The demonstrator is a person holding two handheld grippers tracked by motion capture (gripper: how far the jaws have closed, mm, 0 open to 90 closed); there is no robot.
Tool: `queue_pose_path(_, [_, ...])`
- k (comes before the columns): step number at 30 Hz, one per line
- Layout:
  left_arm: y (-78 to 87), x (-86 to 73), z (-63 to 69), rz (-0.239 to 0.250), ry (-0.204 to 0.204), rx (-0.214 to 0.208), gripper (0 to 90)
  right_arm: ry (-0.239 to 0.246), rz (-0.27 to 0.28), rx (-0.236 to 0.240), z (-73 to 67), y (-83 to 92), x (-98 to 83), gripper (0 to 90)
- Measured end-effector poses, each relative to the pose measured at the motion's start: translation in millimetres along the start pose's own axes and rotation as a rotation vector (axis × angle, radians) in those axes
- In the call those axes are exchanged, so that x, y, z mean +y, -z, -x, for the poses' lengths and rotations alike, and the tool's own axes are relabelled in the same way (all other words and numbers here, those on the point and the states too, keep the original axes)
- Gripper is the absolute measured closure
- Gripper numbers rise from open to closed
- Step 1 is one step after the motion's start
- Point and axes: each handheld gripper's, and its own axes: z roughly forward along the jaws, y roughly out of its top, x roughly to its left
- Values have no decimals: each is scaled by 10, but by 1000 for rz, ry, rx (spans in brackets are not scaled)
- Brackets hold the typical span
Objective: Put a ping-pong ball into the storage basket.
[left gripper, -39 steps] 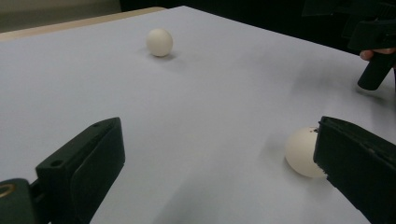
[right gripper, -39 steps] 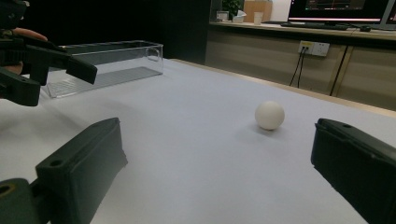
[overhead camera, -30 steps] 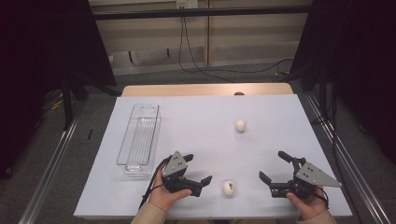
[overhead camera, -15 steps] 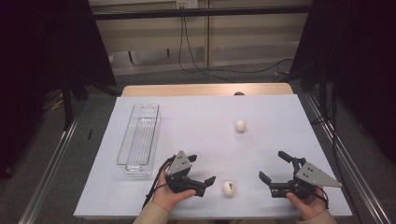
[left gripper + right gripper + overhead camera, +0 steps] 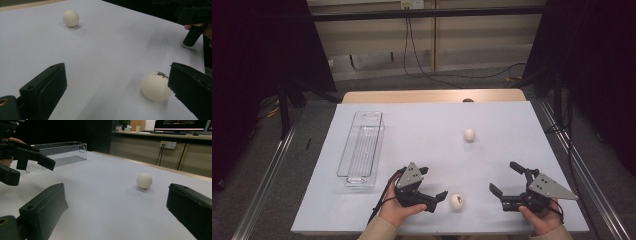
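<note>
From above I see my left gripper [image 5: 433, 183] spread wide just beside the near ping-pong ball [image 5: 457, 201] on the white table [image 5: 422, 135], my right gripper [image 5: 507, 178] equally agape and apart from it. My left gripper view puts that ball [image 5: 155, 86] against the right-hand jaw, inside the gap. My right gripper view shows the far ball [image 5: 144, 180] and the clear tray [image 5: 60, 152].

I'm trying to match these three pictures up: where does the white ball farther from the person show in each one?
High view: the far ball lies right of centre on the white sheet.
Left gripper view: top left.
Right gripper view: right of centre.
Shared landmark: the wooden table edge beyond it in every view.
</note>
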Motion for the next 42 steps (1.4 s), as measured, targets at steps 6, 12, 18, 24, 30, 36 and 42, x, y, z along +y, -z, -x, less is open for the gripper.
queue_pose_path(6, [-11,-2,-4,-12,2,2,23,0,4,1,-3,-5,3,21])
queue_pose_path(12, [-21,-5,8,-17,0,-1,24,5,1,4,-3,-4,1,21])
queue_pose_path(18, [-29,-2,16,-23,-6,0,26,7,1,5,-6,-3,3,21])
queue_pose_path(24, [-37,-3,24,-22,-10,-7,26,5,0,7,-13,-6,3,21])
queue_pose_path(30, [-52,-7,35,-37,-17,-11,26,7,2,5,-5,-1,4,21])
queue_pose_path(36, [-64,-6,45,-35,-12,-19,26,4,2,7,-2,-1,4,21])
queue_pose_path(42, [-73,-5,56,-42,-13,-24,26,2,3,6,-4,-6,4,21])
